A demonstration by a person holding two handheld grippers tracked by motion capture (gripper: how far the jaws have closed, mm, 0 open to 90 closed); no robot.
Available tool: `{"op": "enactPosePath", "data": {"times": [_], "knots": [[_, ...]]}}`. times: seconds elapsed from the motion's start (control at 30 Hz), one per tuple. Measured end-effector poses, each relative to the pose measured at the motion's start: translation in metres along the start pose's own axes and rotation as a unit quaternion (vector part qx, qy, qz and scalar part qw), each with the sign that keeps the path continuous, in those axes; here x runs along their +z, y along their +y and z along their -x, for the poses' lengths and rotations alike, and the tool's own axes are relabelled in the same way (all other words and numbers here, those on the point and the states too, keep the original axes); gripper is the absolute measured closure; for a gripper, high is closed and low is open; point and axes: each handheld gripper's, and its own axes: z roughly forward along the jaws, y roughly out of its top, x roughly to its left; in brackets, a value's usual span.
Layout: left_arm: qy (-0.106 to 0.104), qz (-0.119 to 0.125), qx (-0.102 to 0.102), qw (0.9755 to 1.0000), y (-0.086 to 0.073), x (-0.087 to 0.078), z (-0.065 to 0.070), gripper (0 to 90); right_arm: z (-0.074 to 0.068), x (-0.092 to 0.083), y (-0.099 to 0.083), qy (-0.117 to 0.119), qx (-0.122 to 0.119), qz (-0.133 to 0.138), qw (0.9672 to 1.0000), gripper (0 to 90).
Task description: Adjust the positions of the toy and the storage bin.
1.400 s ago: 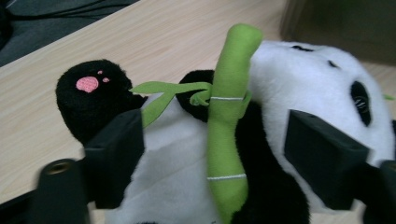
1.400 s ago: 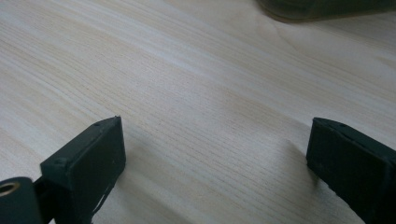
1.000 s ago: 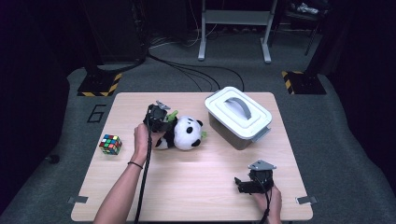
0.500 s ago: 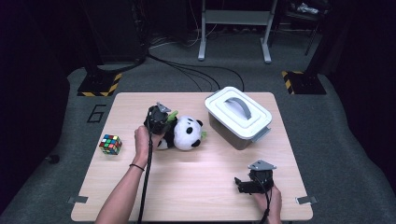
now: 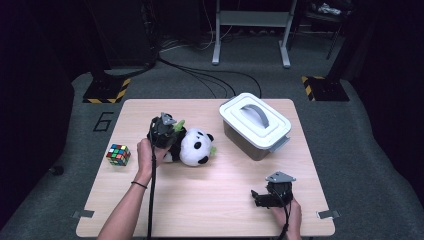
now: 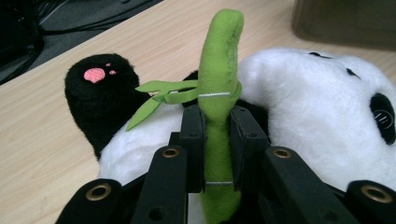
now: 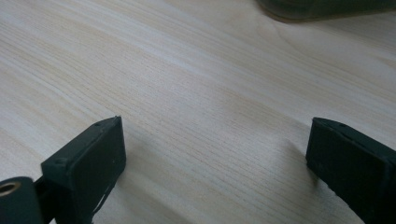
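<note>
A black-and-white panda plush (image 5: pixel 196 148) lies on the wooden table (image 5: pixel 210 200), left of centre. A green bamboo stalk (image 6: pixel 219 56) with small leaves is sewn to its front. My left gripper (image 5: pixel 171 134) is at the panda's left side. In the left gripper view its jaws (image 6: pixel 217 123) have just been closing and now pinch the stalk between the pads. The panda's white body (image 6: pixel 317 107) and a black paw with a pink pad (image 6: pixel 95 74) lie behind. My right gripper (image 5: pixel 260 197) rests near the table's front right, open (image 7: pixel 215 158) over bare wood.
A white lidded box (image 5: pixel 255 122) with a grey handle stands at the back right of the table. A colourful puzzle cube (image 5: pixel 118 154) sits near the left edge. Cables and stand legs lie on the floor beyond the table.
The left gripper and the panda have shifted slightly left and toward the near side. The right gripper has stayed where it was.
</note>
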Motion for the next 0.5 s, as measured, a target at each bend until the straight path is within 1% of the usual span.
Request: {"op": "enactPosePath", "data": {"times": [0.03, 0.07, 0.1, 0.13, 0.17, 0.2, 0.27, 0.33, 0.37, 0.4, 0.43, 0.5], "knots": [[-0.002, 0.002, 0.01, 0.9999, -0.001, -0.003, -0.002, 77.3, 0.0, 0.0, 0.0, 0.0, 0.0, 0.0, 1.0, 3.9], [-0.003, 0.004, 0.006, 1.0, -0.002, -0.004, -0.002, 77.3, 0.0, 0.0, 0.0, 0.001, 0.0, 0.0, 1.0, 3.9], [-0.008, 0.006, 0.012, 0.9999, -0.004, -0.008, -0.003, 77.3, 0.0, 0.0, 0.0, 0.0, 0.0, 0.0, 1.0, 3.9], [-0.01, 0.012, 0.013, 0.9998, -0.005, -0.009, -0.003, 77.3, 0.0, 0.0, 0.0, 0.0, 0.0, 0.0, 1.0, 3.9], [-0.011, 0.011, 0.018, 0.9997, -0.007, -0.012, -0.005, 77.3, 0.0, 0.0, 0.0, 0.0, 0.0, 0.0, 1.0, 3.9], [-0.012, 0.013, 0.017, 0.9997, -0.008, -0.014, -0.005, 77.4, 0.0, 0.0, 0.0, 0.0, 0.0, 0.0, 1.0, 3.9], [-0.015, 0.016, 0.024, 0.9995, -0.013, -0.02, -0.008, 77.4, 0.0, 0.0, 0.0, 0.001, 0.001, 0.0, 1.0, 3.9], [-0.024, 0.018, 0.024, 0.9993, -0.017, -0.025, -0.01, 77.4, 0.0, 0.0, 0.0, 0.001, 0.0, 0.0, 1.0, 3.9], [-0.024, 0.023, 0.026, 0.9991, -0.018, -0.027, -0.011, 77.4, 0.0, 0.0, 0.0, 0.001, 0.001, 0.0, 1.0, 3.9], [-0.031, 0.022, 0.03, 0.9988, -0.02, -0.03, -0.012, 77.4, 0.0, 0.0, 0.0, 0.001, 0.001, 0.0, 1.0, 3.9], [-0.032, 0.028, 0.032, 0.9986, -0.022, -0.032, -0.012, 77.4, 0.0, 0.0, 0.0, 0.001, 0.0, 0.0, 1.0, 3.9], [-0.041, 0.028, 0.035, 0.9982, -0.026, -0.038, -0.014, 77.4, 0.0, 0.0, 0.0, 0.0, 0.0, 0.0, 1.0, 3.9]]}}
